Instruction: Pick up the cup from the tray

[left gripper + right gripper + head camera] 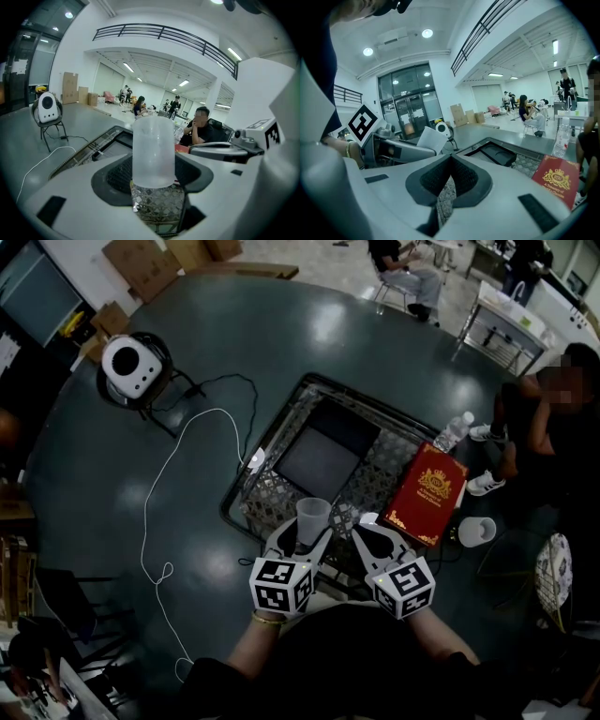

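Note:
A frosted, translucent cup (312,517) stands upright over the near edge of the patterned dark tray (274,423). My left gripper (304,540) is shut on the cup: in the left gripper view the cup (153,152) fills the gap between the dark pads (117,176), which touch it on both sides. The tray's patterned surface shows just under its base. Just to the right, my right gripper (367,534) hangs over the tray's near edge, shut and holding nothing. In the right gripper view its pads (461,176) meet at the tips, and the cup (432,139) shows to the left.
A red book (427,493) lies at the tray's right edge, with a clear bottle (453,432) and a white cup (476,531) near it. A person (553,427) sits at the table's right. A white device on a stand (131,367) and a white cable (178,465) lie left.

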{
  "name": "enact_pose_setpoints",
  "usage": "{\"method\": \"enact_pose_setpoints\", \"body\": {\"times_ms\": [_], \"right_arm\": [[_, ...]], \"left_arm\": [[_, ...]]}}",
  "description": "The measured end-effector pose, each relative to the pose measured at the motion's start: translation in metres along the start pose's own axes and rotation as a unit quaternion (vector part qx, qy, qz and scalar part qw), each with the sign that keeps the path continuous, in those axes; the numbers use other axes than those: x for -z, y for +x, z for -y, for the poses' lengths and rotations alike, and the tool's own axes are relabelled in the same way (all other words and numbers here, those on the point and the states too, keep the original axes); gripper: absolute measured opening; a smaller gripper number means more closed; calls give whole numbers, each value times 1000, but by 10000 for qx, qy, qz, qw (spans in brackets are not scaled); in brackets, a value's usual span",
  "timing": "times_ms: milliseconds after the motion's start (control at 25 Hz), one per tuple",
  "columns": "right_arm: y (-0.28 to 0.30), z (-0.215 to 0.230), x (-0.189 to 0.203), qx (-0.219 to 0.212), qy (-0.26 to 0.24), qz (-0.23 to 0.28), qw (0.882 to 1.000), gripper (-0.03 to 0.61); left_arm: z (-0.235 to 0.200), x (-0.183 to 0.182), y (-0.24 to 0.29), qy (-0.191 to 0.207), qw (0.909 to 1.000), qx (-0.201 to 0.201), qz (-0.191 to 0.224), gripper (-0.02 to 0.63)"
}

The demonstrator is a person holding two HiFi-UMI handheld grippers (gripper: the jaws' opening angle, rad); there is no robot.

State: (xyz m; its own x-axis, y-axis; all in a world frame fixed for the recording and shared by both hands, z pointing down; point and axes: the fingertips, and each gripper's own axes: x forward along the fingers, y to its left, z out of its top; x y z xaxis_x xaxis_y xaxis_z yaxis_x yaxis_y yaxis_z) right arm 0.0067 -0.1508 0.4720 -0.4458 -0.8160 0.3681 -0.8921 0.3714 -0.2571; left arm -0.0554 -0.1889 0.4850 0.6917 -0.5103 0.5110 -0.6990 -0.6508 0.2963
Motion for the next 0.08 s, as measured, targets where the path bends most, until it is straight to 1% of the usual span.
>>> {"method": "enact_pose_setpoints", "body": {"times_ms": [80], "right_arm": [[0,0,0,3,-10,2,10000,11]], "left_arm": [[-1,1,1,18,10000,-3,-11,273]]}}
